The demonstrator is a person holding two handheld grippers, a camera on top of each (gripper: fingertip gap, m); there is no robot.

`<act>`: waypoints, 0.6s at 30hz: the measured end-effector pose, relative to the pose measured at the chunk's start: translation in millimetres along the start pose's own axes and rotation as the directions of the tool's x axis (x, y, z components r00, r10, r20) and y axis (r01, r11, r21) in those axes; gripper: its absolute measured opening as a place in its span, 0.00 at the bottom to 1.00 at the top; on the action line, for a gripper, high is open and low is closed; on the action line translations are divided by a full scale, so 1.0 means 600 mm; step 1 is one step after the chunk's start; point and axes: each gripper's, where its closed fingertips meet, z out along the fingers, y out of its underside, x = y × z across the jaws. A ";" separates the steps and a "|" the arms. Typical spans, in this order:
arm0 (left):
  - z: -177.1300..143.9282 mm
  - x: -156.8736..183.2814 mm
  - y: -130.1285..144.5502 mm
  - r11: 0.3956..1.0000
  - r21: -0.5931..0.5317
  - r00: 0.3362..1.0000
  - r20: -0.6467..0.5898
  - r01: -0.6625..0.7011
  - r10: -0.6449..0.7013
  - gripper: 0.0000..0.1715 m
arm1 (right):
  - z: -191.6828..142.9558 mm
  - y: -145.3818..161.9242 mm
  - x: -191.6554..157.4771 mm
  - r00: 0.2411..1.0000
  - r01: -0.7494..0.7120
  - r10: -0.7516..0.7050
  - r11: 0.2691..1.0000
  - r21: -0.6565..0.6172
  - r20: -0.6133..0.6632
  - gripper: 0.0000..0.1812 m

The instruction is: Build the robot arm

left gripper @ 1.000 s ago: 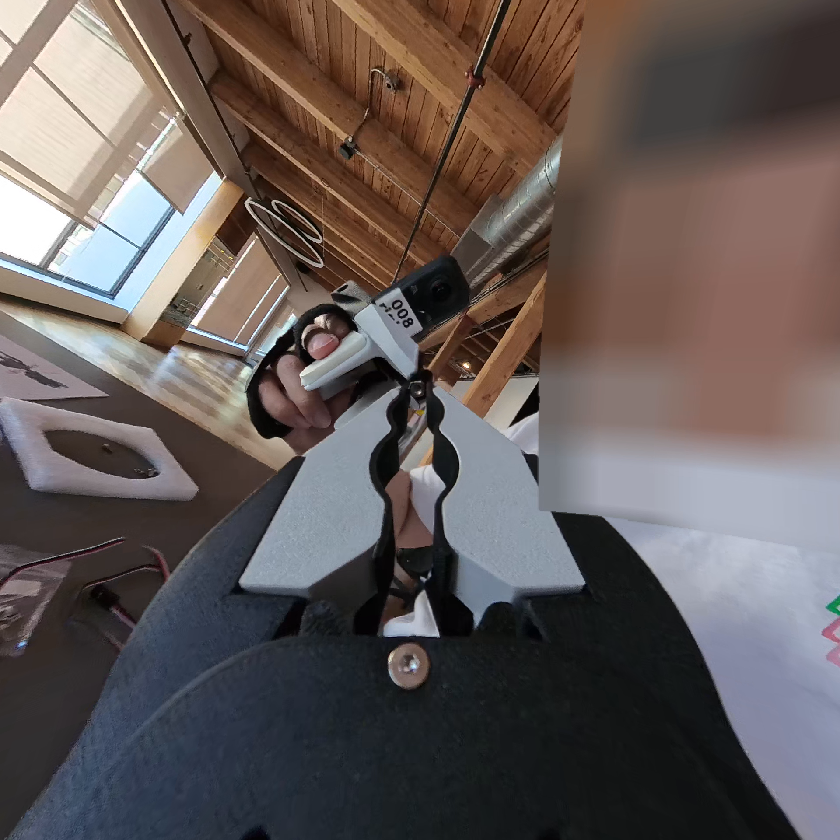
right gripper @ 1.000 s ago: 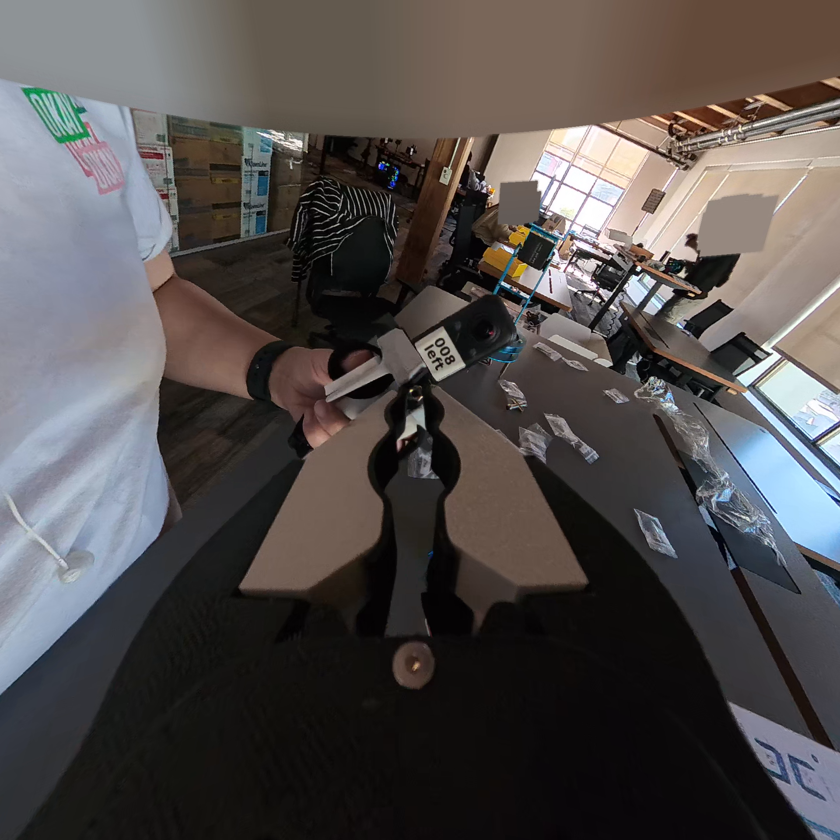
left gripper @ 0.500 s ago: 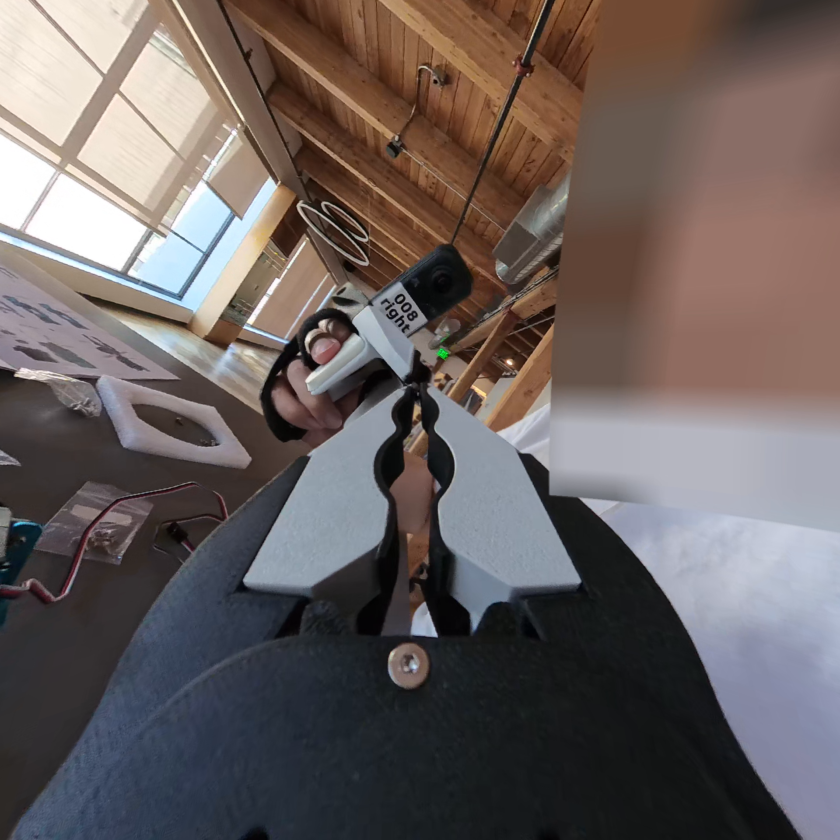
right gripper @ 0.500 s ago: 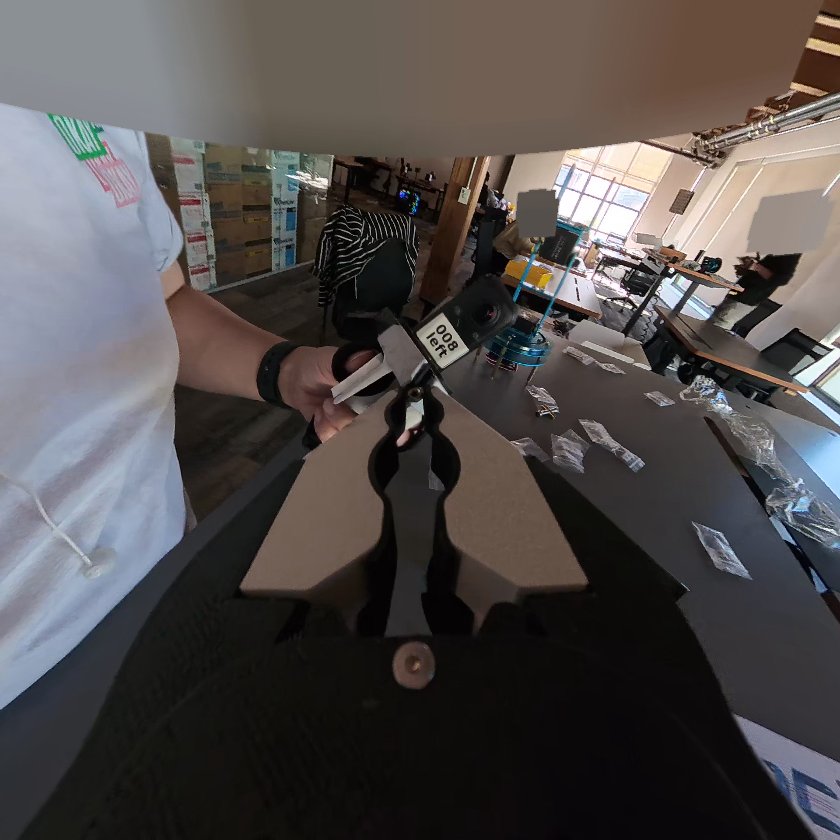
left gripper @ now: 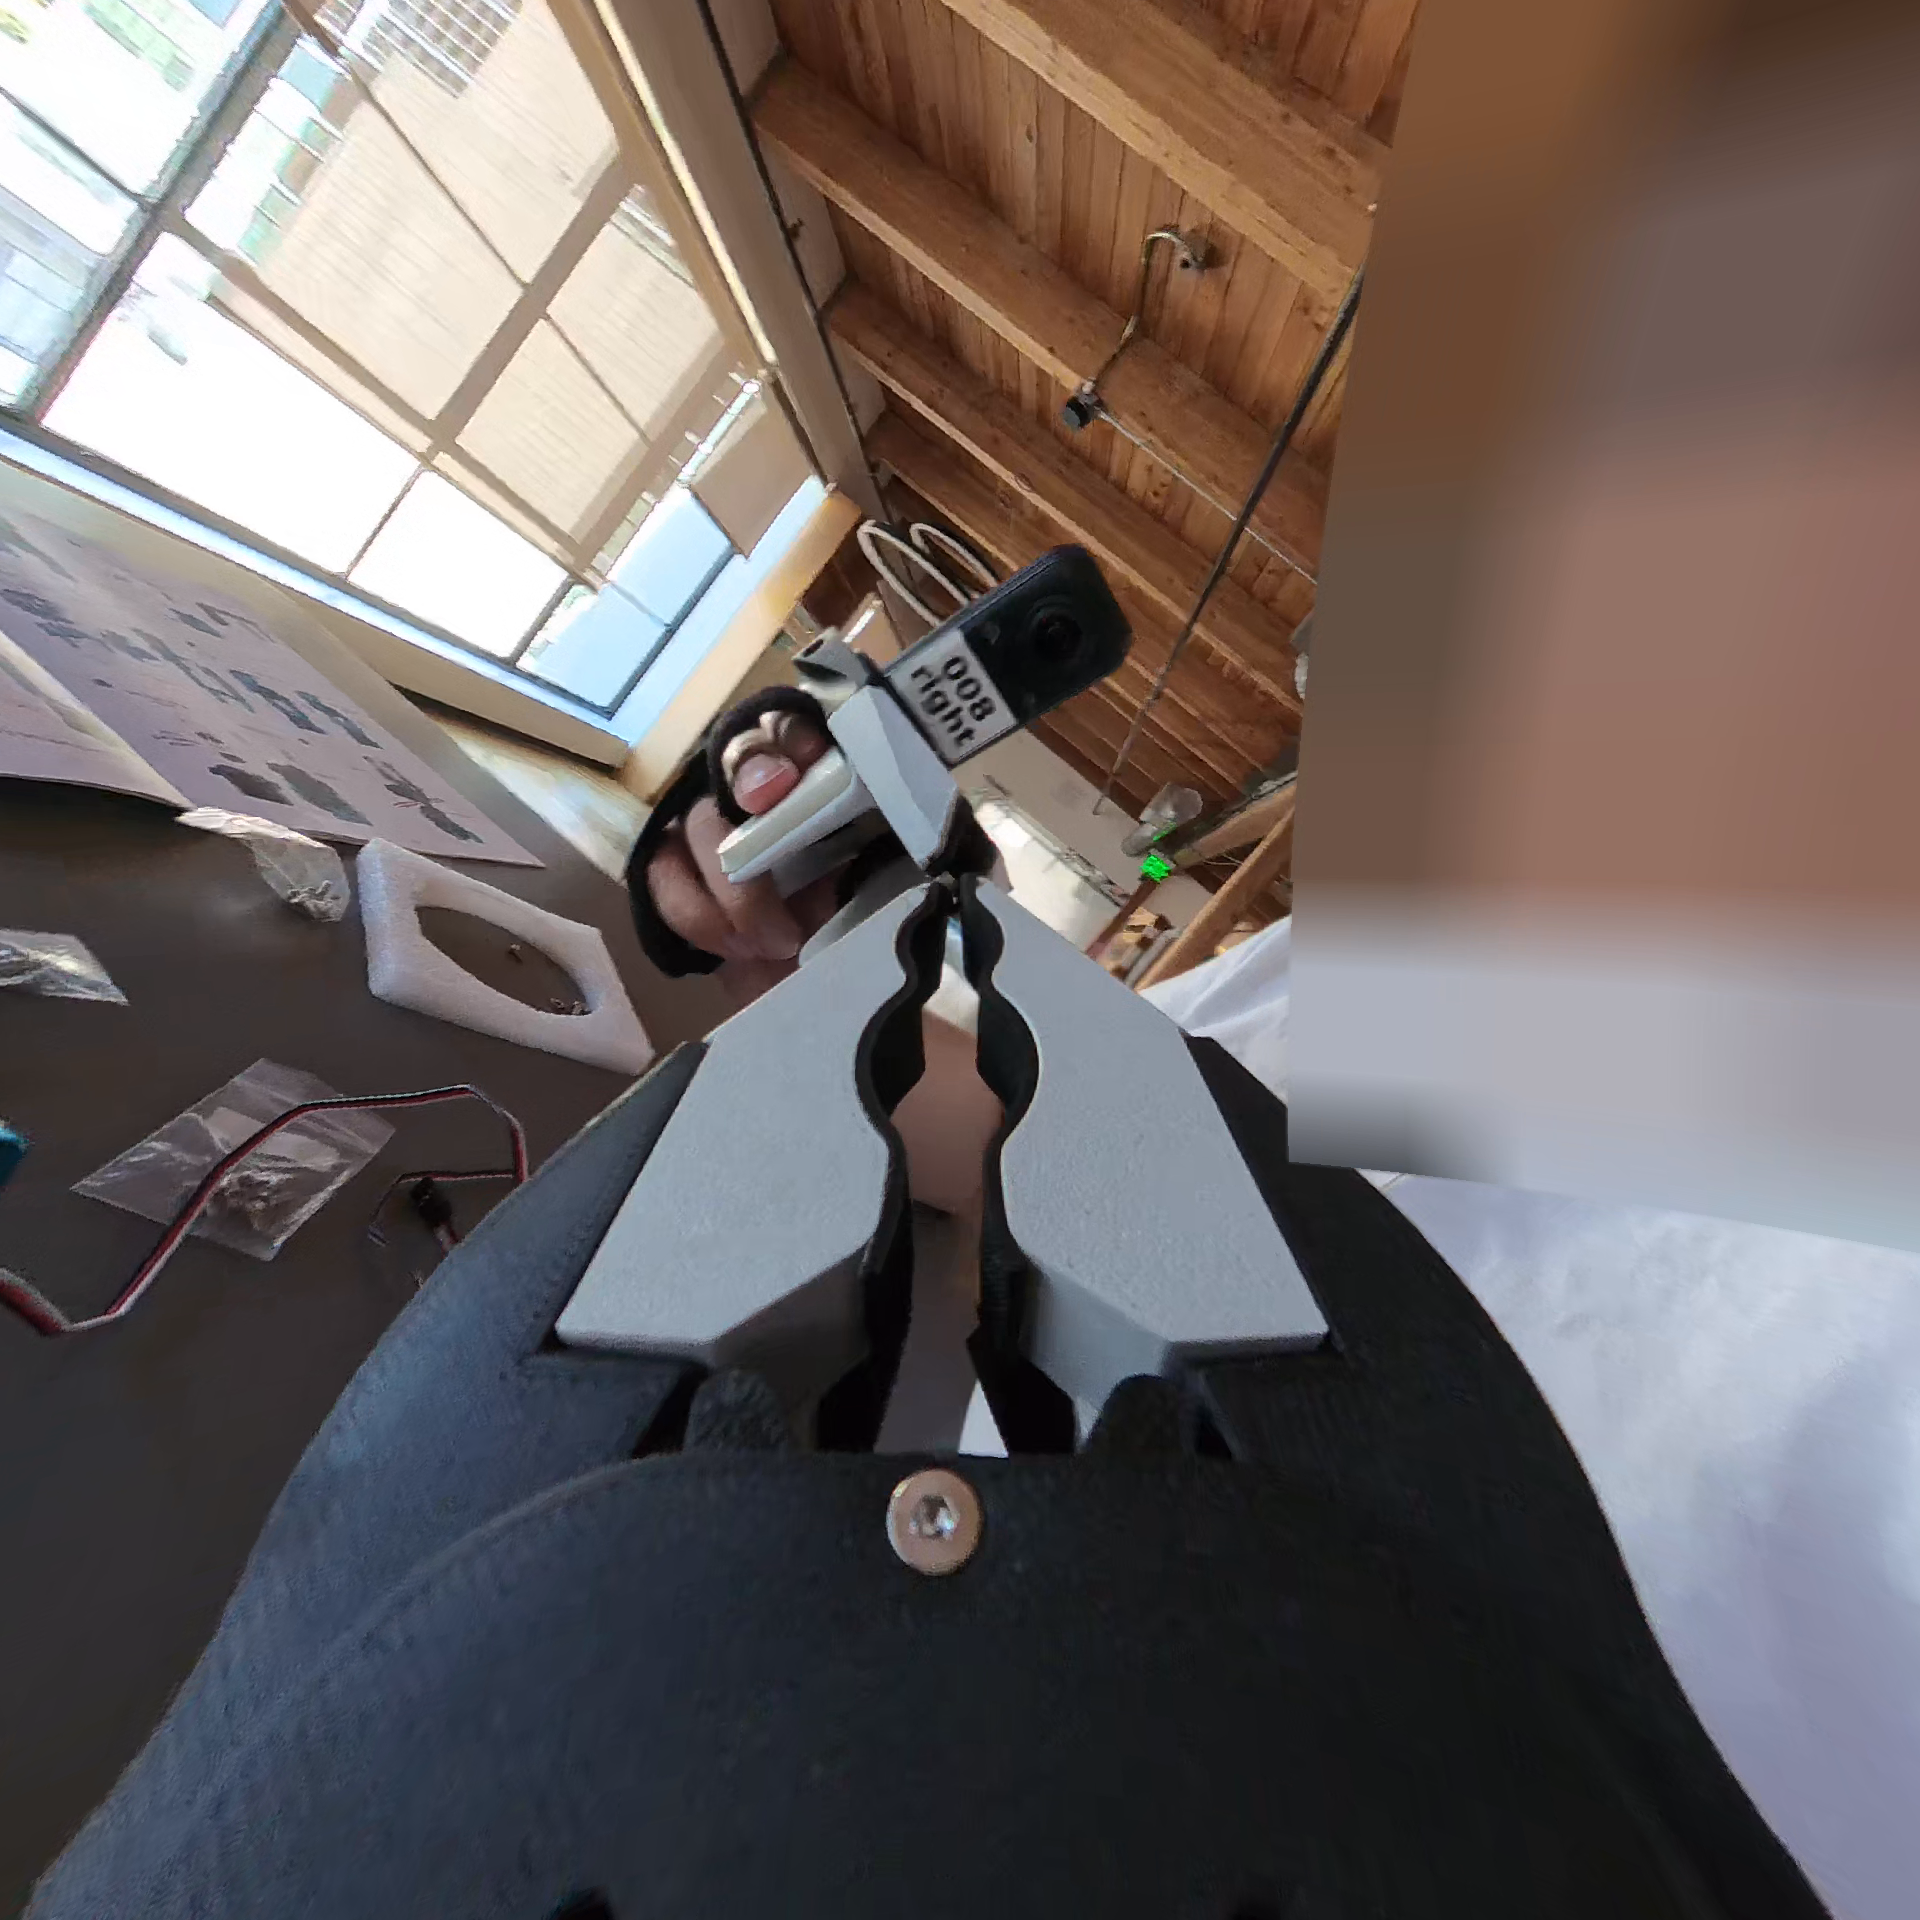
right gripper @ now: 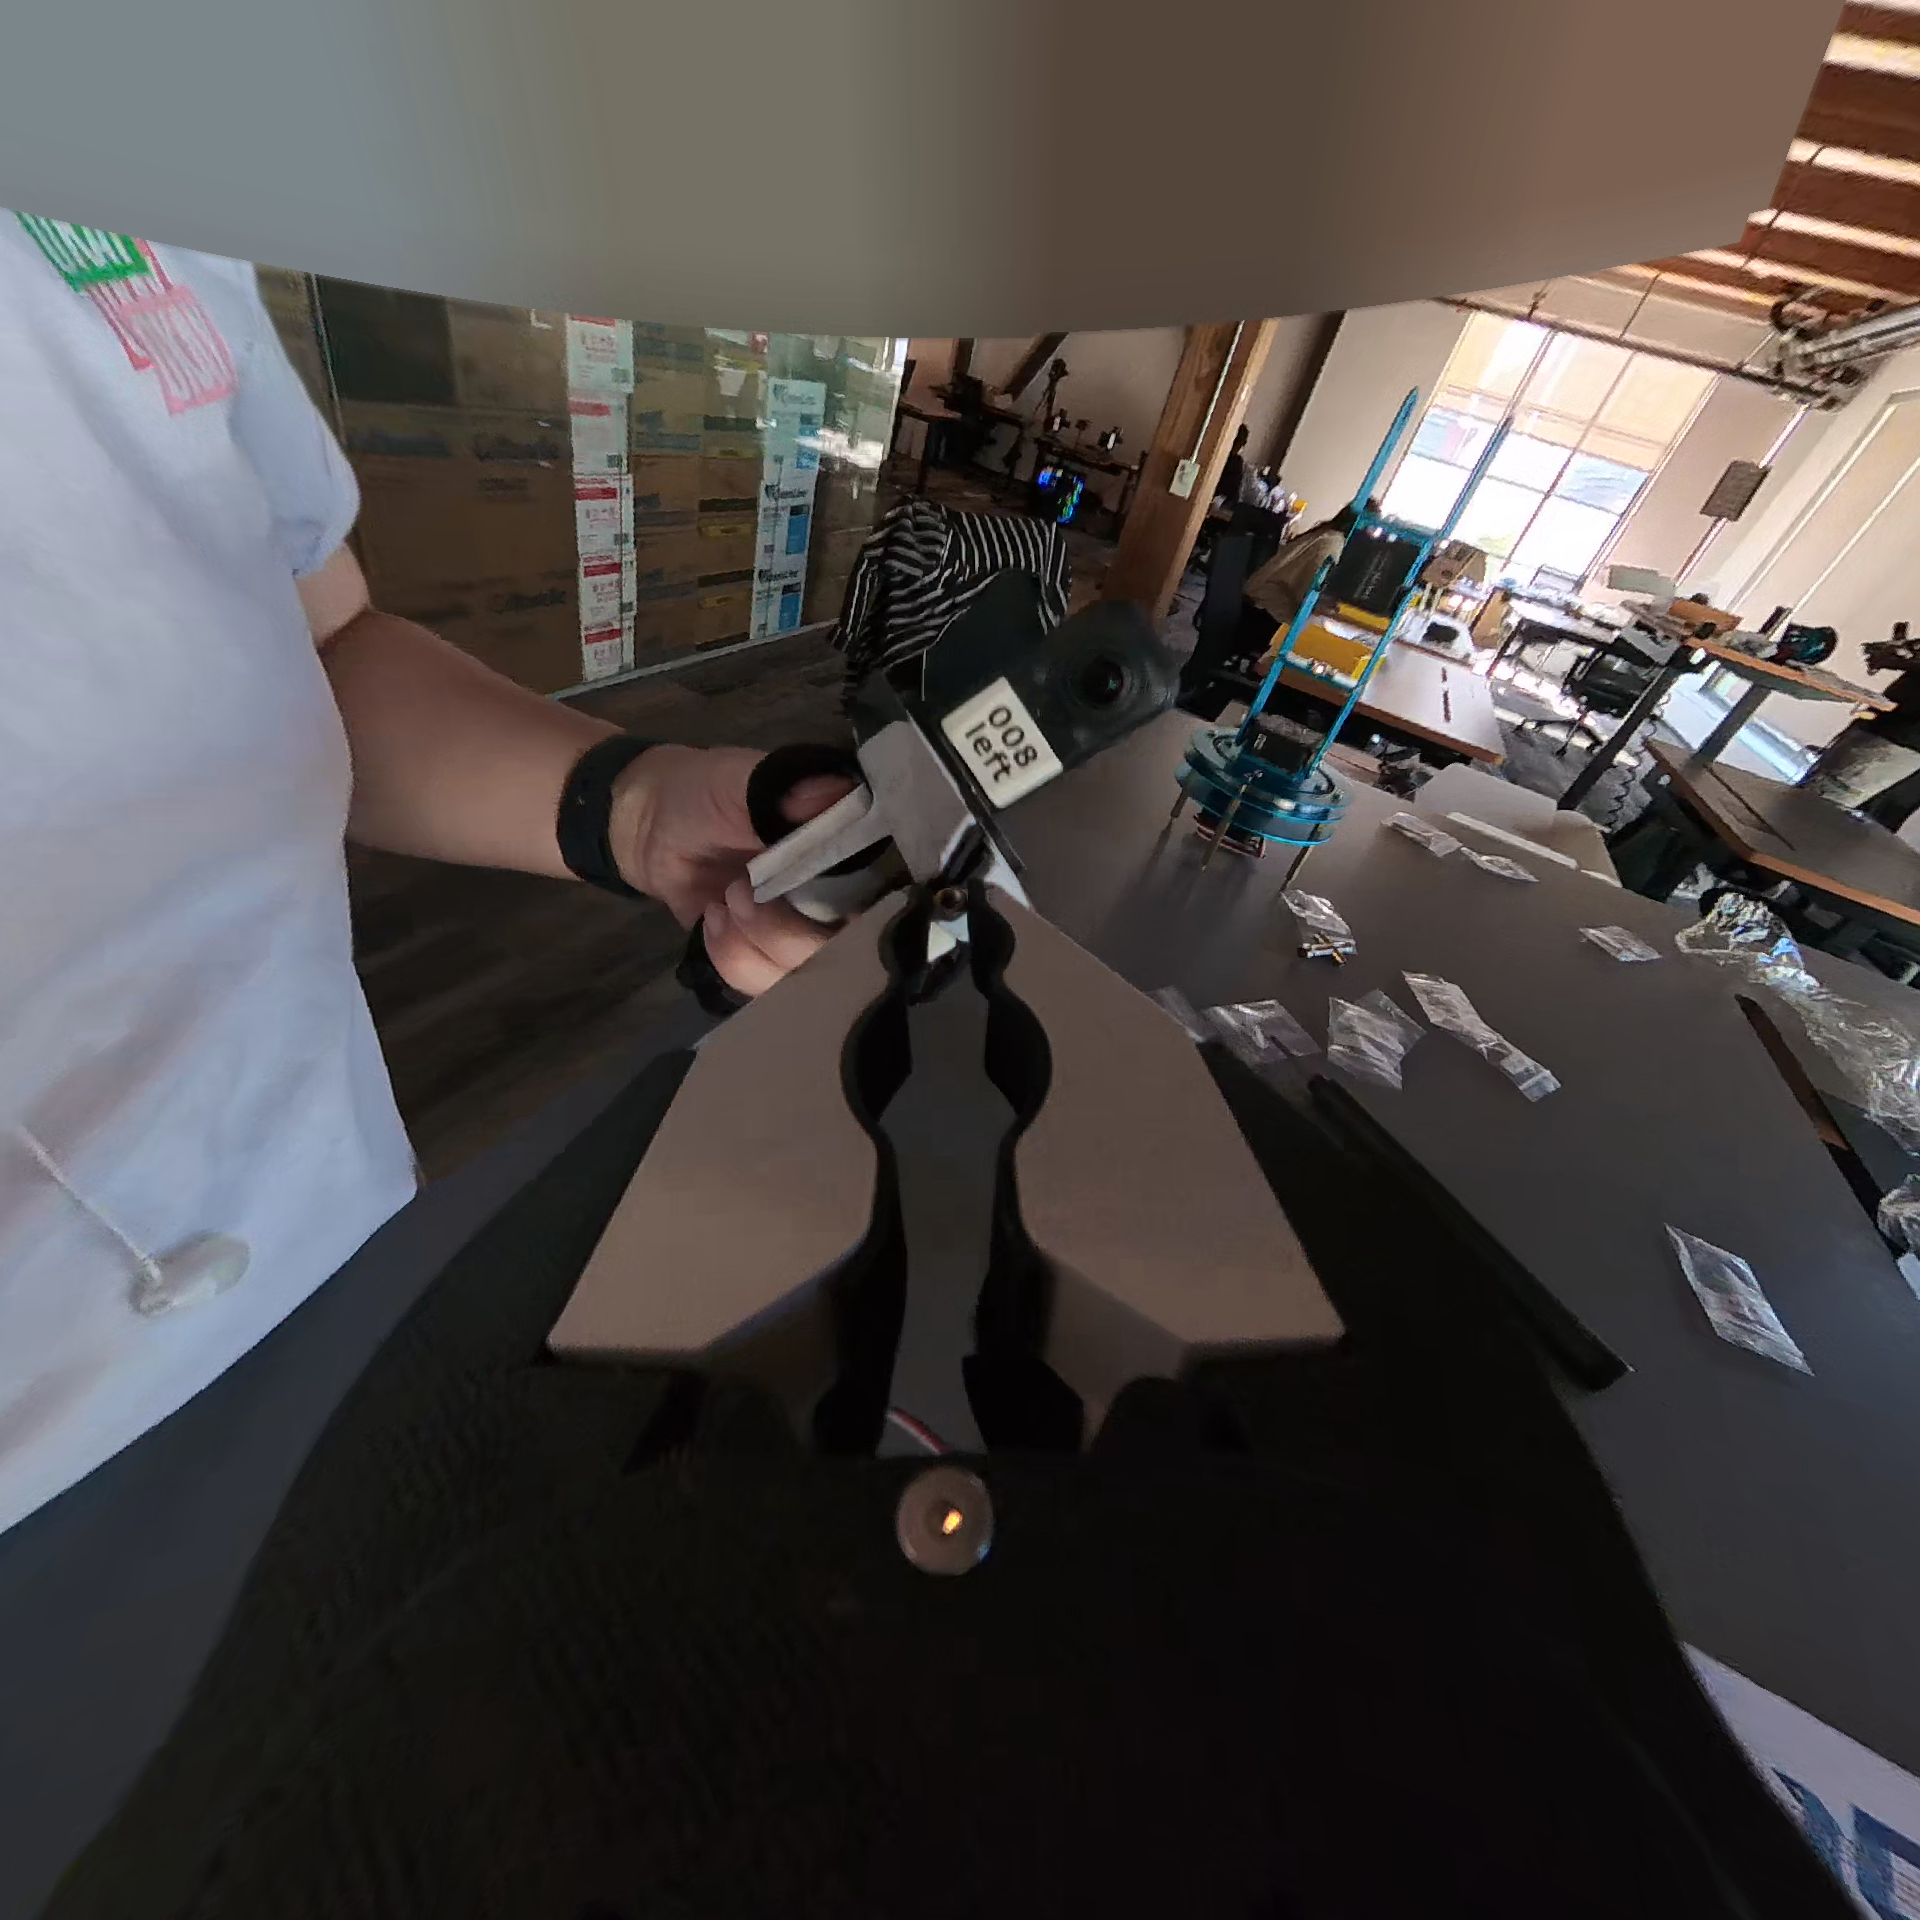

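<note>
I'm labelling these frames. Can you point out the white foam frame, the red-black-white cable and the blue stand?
white foam frame (left gripper: 400, 902): left wrist view, its left border.
red-black-white cable (left gripper: 343, 1103): left wrist view, the stretch over the clear bag.
blue stand (right gripper: 1259, 798): right wrist view, its round base.

White foam frame (left gripper: 488, 961), blue stand (right gripper: 1262, 790)

We count 2 grippers: the left gripper (left gripper: 943, 902) and the right gripper (right gripper: 943, 902), 2 fingers (left gripper: 790, 1091) apiece. On the dark bench (left gripper: 208, 1403), left wrist view: 1 white foam frame (left gripper: 488, 961), 1 red-black-white wire (left gripper: 260, 1143), approx. 3 clear plastic bags (left gripper: 234, 1169). Right wrist view: 1 blue stand (right gripper: 1262, 790) w/ 1 upright blue frame, approx. 7 small clear bags (right gripper: 1371, 1029) spread about, 1 crumpled plastic wrap (right gripper: 1829, 997), 1 striped garment (right gripper: 935, 561) over a chair.
</note>
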 end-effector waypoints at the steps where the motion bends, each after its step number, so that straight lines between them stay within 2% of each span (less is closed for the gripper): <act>1: -0.004 -0.001 0.004 1.000 -0.007 0.999 0.043 -0.009 0.010 0.01 | -0.001 0.004 0.000 1.000 0.014 -0.013 0.999 -0.037 0.002 0.04; 6: -0.005 -0.023 0.033 0.984 -0.162 0.948 0.298 -0.067 0.114 0.01 | -0.007 0.038 -0.011 0.993 0.112 -0.102 0.962 -0.248 0.051 0.04; 9: -0.008 -0.034 0.050 0.961 -0.268 0.887 0.425 -0.064 0.178 0.01 | -0.009 0.057 -0.020 0.987 0.160 -0.140 0.932 -0.325 0.085 0.04; 11: -0.008 -0.032 0.054 0.952 -0.298 0.861 0.464 -0.069 0.208 0.01 | -0.010 0.059 -0.024 0.982 0.182 -0.158 0.929 -0.323 0.099 0.04; 15: -0.011 -0.008 0.027 0.976 -0.190 0.876 0.445 -0.110 0.186 0.13 | -0.017 0.036 -0.025 0.989 0.133 -0.115 0.969 -0.209 0.096 0.03; 18: -0.006 0.015 0.017 0.993 -0.080 0.937 0.332 -0.088 0.110 0.11 | -0.025 0.005 -0.028 0.992 0.068 -0.060 0.995 -0.074 0.110 0.03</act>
